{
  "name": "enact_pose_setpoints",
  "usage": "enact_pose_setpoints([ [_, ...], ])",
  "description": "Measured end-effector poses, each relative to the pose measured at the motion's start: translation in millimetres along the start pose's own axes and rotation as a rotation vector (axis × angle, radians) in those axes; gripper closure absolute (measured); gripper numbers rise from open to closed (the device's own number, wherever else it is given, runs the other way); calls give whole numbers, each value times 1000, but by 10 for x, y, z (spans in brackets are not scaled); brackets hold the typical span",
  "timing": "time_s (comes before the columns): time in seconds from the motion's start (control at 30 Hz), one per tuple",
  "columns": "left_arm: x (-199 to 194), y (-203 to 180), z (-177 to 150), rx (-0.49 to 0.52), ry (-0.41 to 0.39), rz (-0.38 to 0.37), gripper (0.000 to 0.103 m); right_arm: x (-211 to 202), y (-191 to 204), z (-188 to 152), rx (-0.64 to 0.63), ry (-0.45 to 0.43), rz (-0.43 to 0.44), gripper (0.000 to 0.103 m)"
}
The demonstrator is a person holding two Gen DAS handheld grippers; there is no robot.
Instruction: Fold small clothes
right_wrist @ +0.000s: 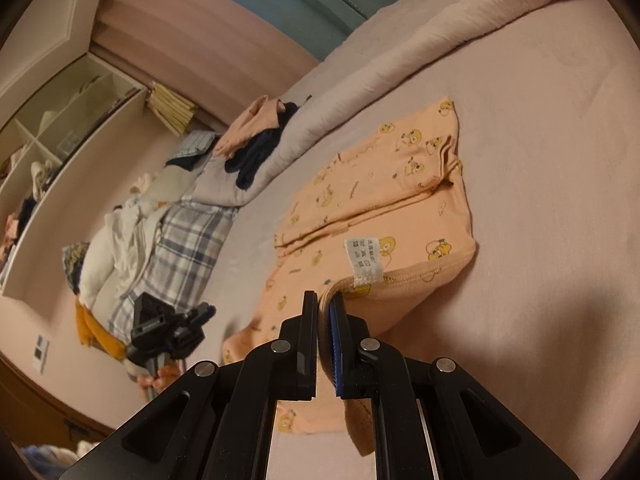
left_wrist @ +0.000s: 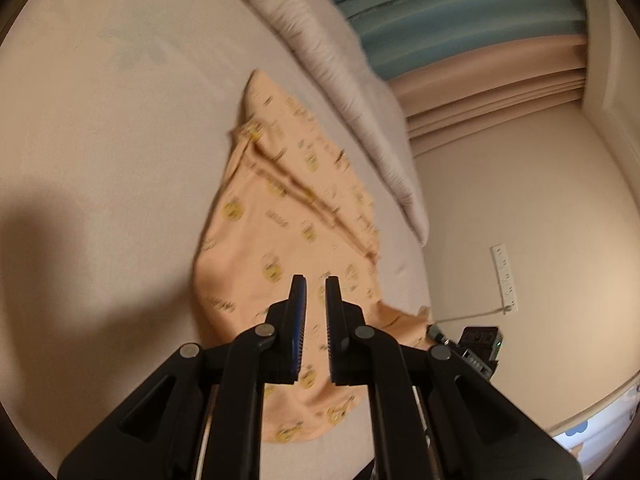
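A small orange garment [left_wrist: 280,216] with a yellow cartoon print lies on the pale bed sheet [left_wrist: 112,128]. My left gripper [left_wrist: 316,284] hovers over its near part, jaws a little apart with nothing between them. In the right wrist view the same garment [right_wrist: 384,208] shows a white care label [right_wrist: 363,256] at its hem. My right gripper [right_wrist: 325,300] is shut on the hem edge and lifts it off the sheet, with cloth hanging below the fingers.
A rolled grey quilt [left_wrist: 344,92] runs along the bed's far side. A pile of other clothes [right_wrist: 168,216], plaid and dark ones among them, lies beyond the garment. A black camera tripod [right_wrist: 168,328] stands beside the bed. Shelves [right_wrist: 60,128] line the wall.
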State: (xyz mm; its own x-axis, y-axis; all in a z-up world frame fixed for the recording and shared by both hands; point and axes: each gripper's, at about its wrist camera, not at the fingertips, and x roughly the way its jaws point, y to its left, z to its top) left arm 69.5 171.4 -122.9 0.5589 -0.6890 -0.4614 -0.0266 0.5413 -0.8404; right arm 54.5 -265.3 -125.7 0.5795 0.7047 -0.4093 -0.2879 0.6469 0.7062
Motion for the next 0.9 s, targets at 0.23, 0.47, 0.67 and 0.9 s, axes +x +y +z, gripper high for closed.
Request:
enact_pose_setpoints([
  [0.23,-8,251,-210,-38,44,33,64,-57,-125,-119,51,4,10,93],
  [0.47,78,235,-361,-35,107,-3,56,-63,-140,-158,65,15,4,93],
  [0.67,245,165,-514,5,188,-16,58,16,-186,-207,84,60,-15,93],
  [0.9,350,88,-602,44,219,-2,77,27,-273,-236,123,89,-10,56],
])
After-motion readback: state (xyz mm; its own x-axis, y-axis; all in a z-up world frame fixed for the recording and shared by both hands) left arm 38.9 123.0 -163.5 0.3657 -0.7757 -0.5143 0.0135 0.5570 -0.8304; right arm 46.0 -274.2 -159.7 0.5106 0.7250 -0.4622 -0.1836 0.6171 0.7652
